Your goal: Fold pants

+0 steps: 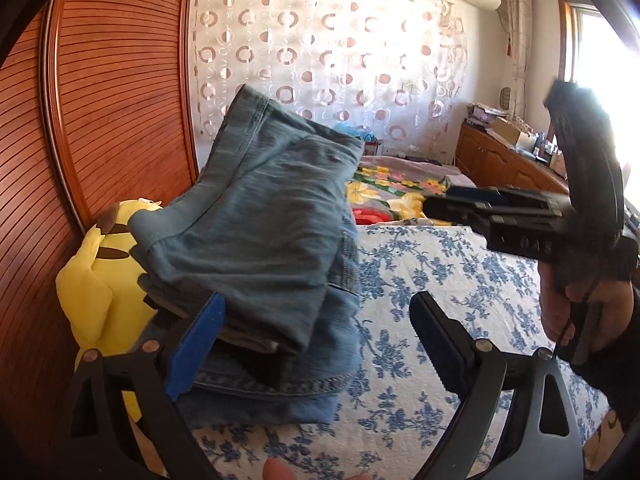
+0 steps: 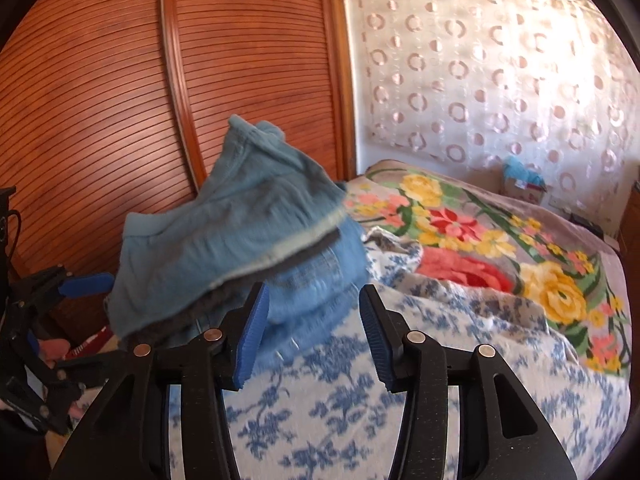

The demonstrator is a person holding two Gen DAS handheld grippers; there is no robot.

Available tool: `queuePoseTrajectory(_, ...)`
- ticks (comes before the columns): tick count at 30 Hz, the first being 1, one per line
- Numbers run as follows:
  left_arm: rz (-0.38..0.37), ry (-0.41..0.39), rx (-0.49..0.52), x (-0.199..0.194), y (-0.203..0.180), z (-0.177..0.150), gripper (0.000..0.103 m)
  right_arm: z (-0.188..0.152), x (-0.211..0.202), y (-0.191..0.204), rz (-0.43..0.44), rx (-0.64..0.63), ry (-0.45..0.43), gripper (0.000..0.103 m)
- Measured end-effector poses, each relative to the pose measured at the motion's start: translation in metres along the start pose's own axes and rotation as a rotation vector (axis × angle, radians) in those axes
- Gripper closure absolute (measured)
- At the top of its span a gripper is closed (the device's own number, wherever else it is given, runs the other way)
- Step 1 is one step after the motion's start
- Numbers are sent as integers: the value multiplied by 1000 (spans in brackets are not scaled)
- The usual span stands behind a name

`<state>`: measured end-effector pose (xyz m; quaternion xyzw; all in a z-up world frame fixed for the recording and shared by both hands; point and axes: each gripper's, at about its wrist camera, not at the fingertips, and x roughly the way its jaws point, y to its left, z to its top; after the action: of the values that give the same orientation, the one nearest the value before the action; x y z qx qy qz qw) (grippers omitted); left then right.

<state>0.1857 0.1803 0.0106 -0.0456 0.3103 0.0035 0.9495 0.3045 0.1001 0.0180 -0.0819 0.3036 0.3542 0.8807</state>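
Your left gripper [image 1: 316, 344] and right gripper [image 2: 312, 336] both gape empty; the soft, limp blue-grey folded pants [image 1: 256, 216] sag, so pinch the thick hemmed edge.

My left gripper [image 1: 316, 336] has its jaws spread wide, the blue pads [image 1: 196, 344] well apart and clamping nothing. My right gripper [image 2: 312, 336] is parted too — a clear gap between its blue pads [image 2: 252, 336]. From the left view, my right hand [image 1: 592, 312] wraps its black handle; from the right view, the left gripper [image 2: 60, 304] sits off to the side, fingers apart.
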Motion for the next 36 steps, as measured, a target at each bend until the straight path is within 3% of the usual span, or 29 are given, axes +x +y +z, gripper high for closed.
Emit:
queuePoseTrajectory(12, -37, -33, 26, -19, -34, -18, 9, -66, -53, -7, -161, 45, 2, 24)
queuePoseTrajectory(27, -76, 35, 66, -10, -94, -56, 9, -145, -105, -29, -265, 199, 37, 22)
queuePoseTrajectory(36, -105, 34, 90, -33, -121, -71, 9, -172, -148, -31, -330, 247, 16, 23)
